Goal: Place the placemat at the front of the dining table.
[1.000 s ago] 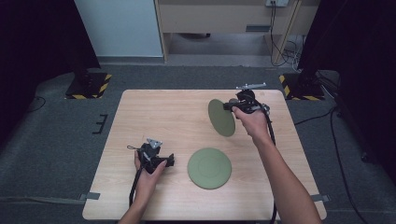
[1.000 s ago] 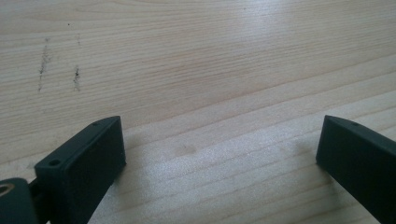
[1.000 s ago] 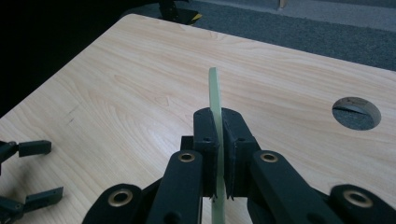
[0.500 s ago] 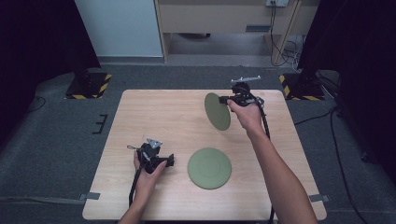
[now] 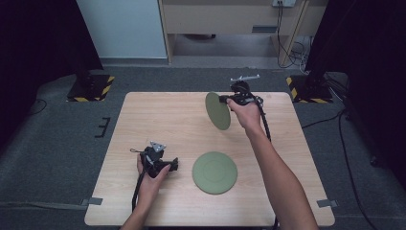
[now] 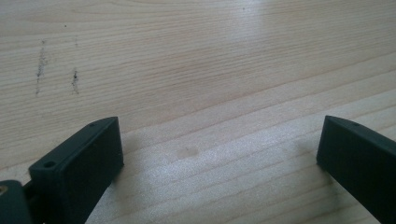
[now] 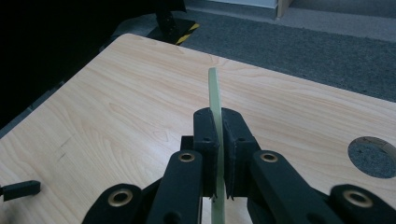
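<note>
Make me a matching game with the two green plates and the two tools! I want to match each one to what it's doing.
Things:
1. left tool
2. right tool
3. held green plate
4. other green plate

States:
A. lying flat on the wooden table
B. shut on a plate's rim
C. up on its edge, above the table
D. jaws wide apart over bare wood, nothing between them

Pairs: 1-D, 2-B, 3-C, 4-A
</note>
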The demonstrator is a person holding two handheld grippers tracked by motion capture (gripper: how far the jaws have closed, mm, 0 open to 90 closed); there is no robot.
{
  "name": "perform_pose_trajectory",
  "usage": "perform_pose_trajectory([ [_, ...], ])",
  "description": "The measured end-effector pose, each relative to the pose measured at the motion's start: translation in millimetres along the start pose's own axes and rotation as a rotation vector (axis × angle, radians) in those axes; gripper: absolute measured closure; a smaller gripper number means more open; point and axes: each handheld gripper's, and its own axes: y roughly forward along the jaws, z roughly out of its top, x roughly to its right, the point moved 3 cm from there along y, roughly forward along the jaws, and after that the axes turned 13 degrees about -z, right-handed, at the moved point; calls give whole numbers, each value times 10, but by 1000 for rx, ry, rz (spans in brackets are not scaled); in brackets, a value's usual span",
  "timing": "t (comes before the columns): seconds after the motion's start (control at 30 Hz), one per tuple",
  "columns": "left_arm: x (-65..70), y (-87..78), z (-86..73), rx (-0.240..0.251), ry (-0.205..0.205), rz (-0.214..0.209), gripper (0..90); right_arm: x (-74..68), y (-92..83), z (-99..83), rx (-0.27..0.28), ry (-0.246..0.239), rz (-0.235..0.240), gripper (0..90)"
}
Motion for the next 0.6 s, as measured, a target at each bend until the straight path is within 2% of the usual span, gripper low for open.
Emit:
perform_pose_trajectory([
  [0.37, -49, -21, -7, 5, -6, 3, 4, -148, 190, 15, 2, 11, 7, 858],
  [0.6, -63, -28, -11, 4, -6, 4, 5, -94, 233, -10, -4, 13, -6, 858],
])
